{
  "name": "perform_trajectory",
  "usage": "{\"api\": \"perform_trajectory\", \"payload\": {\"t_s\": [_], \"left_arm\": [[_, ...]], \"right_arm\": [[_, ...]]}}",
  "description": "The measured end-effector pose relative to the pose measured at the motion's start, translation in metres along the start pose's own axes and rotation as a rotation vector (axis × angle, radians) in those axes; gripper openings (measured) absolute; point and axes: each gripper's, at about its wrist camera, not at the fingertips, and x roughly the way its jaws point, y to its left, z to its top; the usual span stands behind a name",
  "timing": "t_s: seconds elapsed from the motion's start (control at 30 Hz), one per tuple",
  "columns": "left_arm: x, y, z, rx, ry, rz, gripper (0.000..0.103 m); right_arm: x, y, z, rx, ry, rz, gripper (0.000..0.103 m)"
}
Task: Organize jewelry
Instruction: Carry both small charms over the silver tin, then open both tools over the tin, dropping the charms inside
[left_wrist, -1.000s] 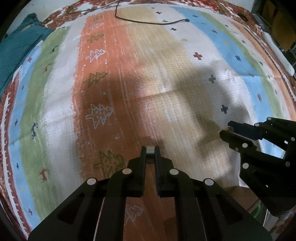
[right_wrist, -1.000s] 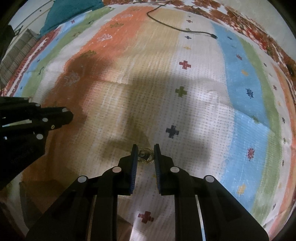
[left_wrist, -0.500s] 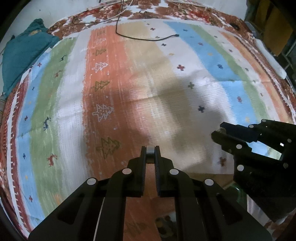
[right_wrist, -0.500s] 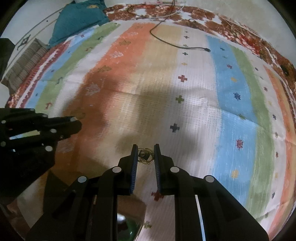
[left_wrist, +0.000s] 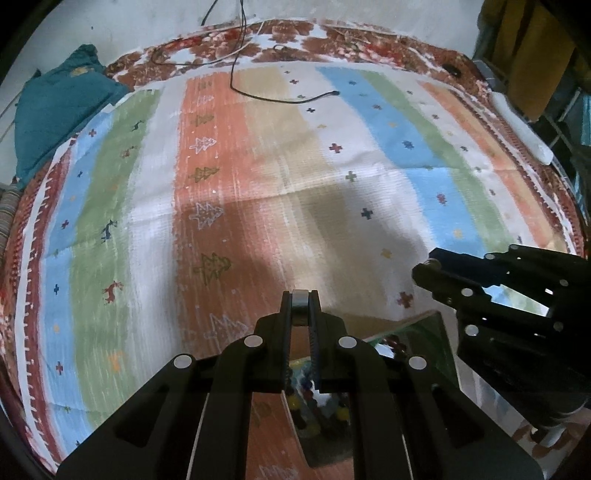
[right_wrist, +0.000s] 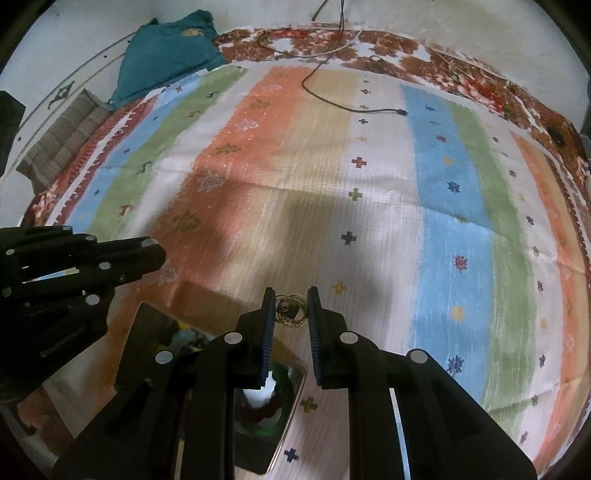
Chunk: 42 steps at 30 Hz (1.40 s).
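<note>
My left gripper (left_wrist: 300, 308) is shut on a small silver ring (left_wrist: 300, 303) held between its fingertips, above the striped rug. My right gripper (right_wrist: 291, 308) is shut on a gold ornate jewelry piece (right_wrist: 291, 310). It also shows at the right of the left wrist view (left_wrist: 424, 271). Below both grippers lies an open jewelry box (left_wrist: 439, 332) with a mirrored lid (right_wrist: 280, 417) and coloured beads (left_wrist: 314, 406) inside. The left gripper shows at the left of the right wrist view (right_wrist: 155, 254).
A striped rug (left_wrist: 258, 166) covers the floor. A black cable (left_wrist: 280, 98) lies at the far side. A teal cushion (left_wrist: 55, 110) sits at the far left, and a striped mat (right_wrist: 62, 136) beside it. Dark furniture (left_wrist: 535, 55) stands at the far right.
Both grippers have risen and pulled back from the rug, each still holding its piece. The jewelry box has come into view below them.
</note>
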Motion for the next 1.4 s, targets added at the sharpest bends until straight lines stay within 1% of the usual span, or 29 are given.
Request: {"api": "perform_trajectory", "payload": {"t_s": [0.23,0.4,0.67,0.97,1.07,1.1,1.17,1.27,1.4], "left_arm": [[-0.013,0.001,-0.01,-0.014,-0.022,-0.01,0.008],[-0.02,-0.002,-0.018,-0.015,-0.033,-0.015,0.008],[-0.034,-0.009,-0.036,-0.006,-0.052,-0.031,0.008],[-0.038,-0.014,-0.049,-0.004,-0.047,-0.041,0.008],[-0.037,-0.013,-0.05,-0.012,-0.042,-0.03,0.011],[-0.037,-0.013,-0.051,-0.014,-0.041,-0.024,0.011],[-0.038,-0.011,-0.052,-0.024,-0.04,-0.02,0.012],[-0.042,-0.006,-0.055,-0.041,-0.046,-0.018,0.016],[-0.049,-0.004,-0.061,-0.051,-0.056,-0.019,0.024]], "right_arm": [[-0.015,0.005,-0.01,-0.003,-0.027,0.011,0.018],[-0.022,0.007,-0.018,-0.011,-0.034,0.0,0.018],[-0.03,0.013,-0.03,-0.019,-0.036,0.011,0.018],[-0.035,0.023,-0.048,-0.034,-0.02,0.03,0.018],[-0.032,0.025,-0.051,-0.037,-0.003,0.028,0.021],[-0.032,0.025,-0.052,-0.036,-0.001,0.022,0.025],[-0.032,0.023,-0.055,-0.03,0.006,0.015,0.027],[-0.036,0.019,-0.059,-0.016,0.004,0.006,0.028],[-0.048,0.015,-0.064,0.002,-0.023,0.0,0.036]]}}
